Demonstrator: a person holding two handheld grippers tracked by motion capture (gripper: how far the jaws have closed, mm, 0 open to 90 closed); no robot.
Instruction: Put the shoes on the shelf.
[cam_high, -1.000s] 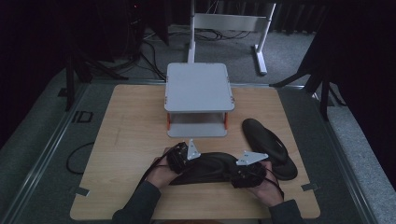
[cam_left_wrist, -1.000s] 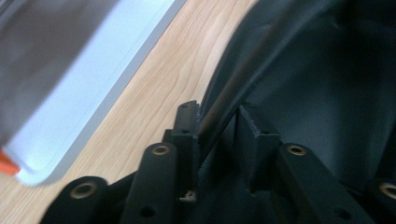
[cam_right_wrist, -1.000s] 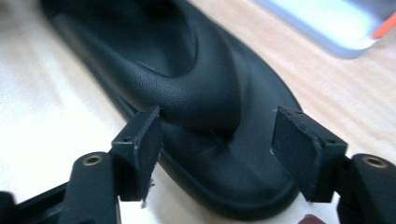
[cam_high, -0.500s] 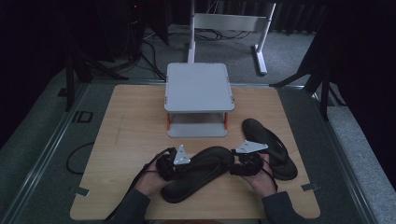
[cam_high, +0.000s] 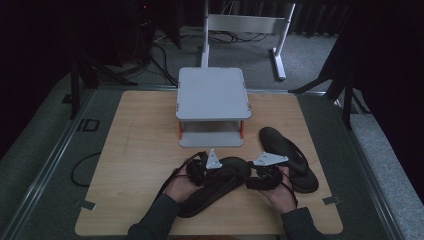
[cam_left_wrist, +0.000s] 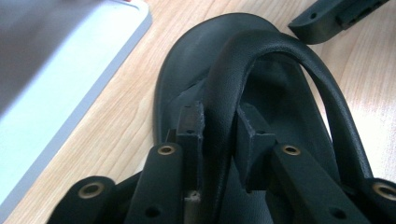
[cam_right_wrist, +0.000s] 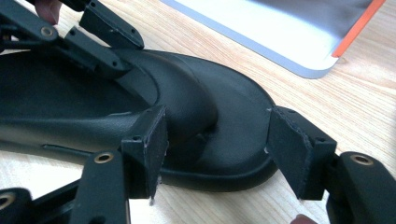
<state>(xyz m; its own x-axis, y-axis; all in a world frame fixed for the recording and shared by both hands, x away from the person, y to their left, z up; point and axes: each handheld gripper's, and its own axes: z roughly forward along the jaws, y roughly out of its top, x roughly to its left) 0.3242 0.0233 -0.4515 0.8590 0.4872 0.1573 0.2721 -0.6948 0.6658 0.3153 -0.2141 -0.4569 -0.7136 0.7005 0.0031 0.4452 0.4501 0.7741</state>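
A black flip-flop (cam_high: 210, 192) lies slantwise on the wooden table (cam_high: 140, 150), toe toward the grey stand. My left gripper (cam_high: 201, 170) is shut on its strap (cam_left_wrist: 261, 46); in the left gripper view the jaws (cam_left_wrist: 219, 123) pinch the strap above the sole. My right gripper (cam_high: 261, 177) is at the toe end. In the right gripper view it (cam_right_wrist: 224, 144) stands open, its pads (cam_right_wrist: 152, 137) either side of the toe (cam_right_wrist: 224, 107) without touching it. The left gripper (cam_right_wrist: 93, 32) shows at the upper left there.
A second black flip-flop (cam_high: 290, 157) lies on the table just right of my right hand. A grey two-level stand (cam_high: 212, 95) with orange posts sits at the table's back middle, close beyond the toe (cam_left_wrist: 60, 60) (cam_right_wrist: 280, 23). Bare wood stretches to the left.
The flip-flop lay crosswise between the grippers a second ago. Its heel has swung toward the person, so it now lies slantwise. Both hands shifted slightly with it.
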